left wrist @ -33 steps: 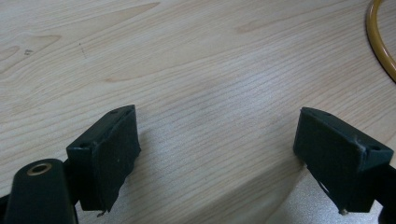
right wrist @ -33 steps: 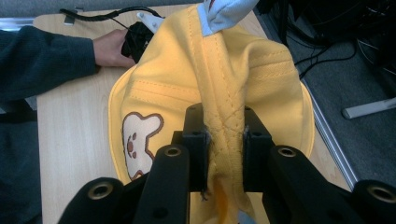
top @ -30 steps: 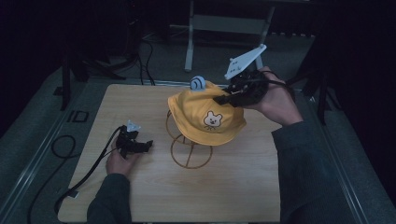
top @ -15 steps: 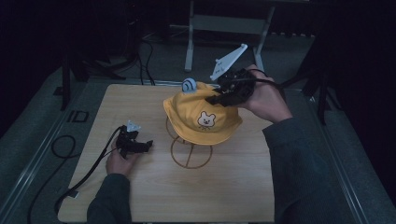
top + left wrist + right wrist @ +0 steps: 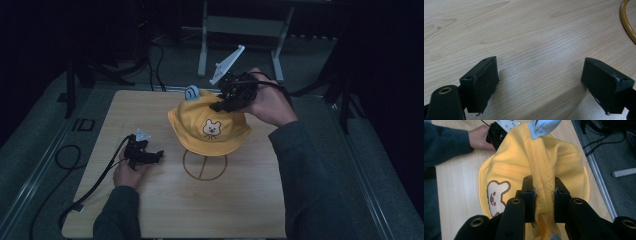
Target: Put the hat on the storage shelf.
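A yellow bucket hat (image 5: pixel 210 127) with a bear face and a pale blue ear (image 5: pixel 192 92) sits over a thin wire stand (image 5: pixel 205 167) at mid-table. My right gripper (image 5: pixel 220 106) is at the hat's top right, shut on a pinched fold of the crown. In the right gripper view that fold of the hat (image 5: pixel 549 157) is squeezed between the pads of the right gripper (image 5: pixel 544 192). My left gripper (image 5: pixel 155 155) rests low on the table left of the stand, open. In its own view the left gripper (image 5: pixel 540 80) has bare wood between its jaws.
The wooden table (image 5: pixel 150 110) has bare room in front and at the left. The stand's round base ring (image 5: pixel 627 22) lies just right of the left gripper. A black cable (image 5: pixel 90 185) trails off the table's left front. Dark floor and metal frames surround the table.
The right gripper has moved left with the hat's crown pinched in it, and the hat has shifted left over the stand. The left gripper has stayed put.
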Demonstrator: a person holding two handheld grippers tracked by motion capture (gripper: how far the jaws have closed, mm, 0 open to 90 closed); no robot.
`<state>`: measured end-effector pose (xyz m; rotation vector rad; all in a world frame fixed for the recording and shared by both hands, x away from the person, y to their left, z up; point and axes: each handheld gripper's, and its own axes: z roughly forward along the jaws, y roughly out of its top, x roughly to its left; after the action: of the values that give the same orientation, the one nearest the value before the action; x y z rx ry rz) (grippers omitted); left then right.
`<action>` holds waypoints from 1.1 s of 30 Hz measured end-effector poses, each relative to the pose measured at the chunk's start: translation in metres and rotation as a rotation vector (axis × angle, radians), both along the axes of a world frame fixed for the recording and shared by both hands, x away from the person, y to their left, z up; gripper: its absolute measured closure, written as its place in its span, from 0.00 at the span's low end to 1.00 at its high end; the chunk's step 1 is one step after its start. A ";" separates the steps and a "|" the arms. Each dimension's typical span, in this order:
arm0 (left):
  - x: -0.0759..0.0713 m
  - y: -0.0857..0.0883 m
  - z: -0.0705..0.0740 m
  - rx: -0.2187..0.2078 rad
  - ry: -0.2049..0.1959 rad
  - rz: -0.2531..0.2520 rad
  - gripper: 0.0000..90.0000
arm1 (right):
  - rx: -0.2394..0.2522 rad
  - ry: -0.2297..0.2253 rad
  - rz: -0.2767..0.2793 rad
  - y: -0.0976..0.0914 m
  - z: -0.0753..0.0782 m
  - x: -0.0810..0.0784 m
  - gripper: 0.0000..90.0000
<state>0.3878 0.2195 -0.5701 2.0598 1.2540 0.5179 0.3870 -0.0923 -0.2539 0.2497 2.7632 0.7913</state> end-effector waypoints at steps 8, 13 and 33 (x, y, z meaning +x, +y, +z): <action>0.000 0.000 0.000 0.000 0.002 -0.001 0.16 | -0.025 0.004 -0.005 0.022 -0.015 0.007 0.83; 0.000 0.000 0.000 0.001 -0.001 0.001 0.16 | -0.035 0.002 -0.016 0.029 -0.021 0.009 0.78; 0.000 0.000 0.000 0.000 -0.001 0.001 0.16 | 0.042 -0.024 -0.011 0.014 -0.009 0.001 0.79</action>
<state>0.3877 0.2194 -0.5701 2.0595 1.2542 0.5190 0.3881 -0.0786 -0.2625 0.2618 2.7231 0.8445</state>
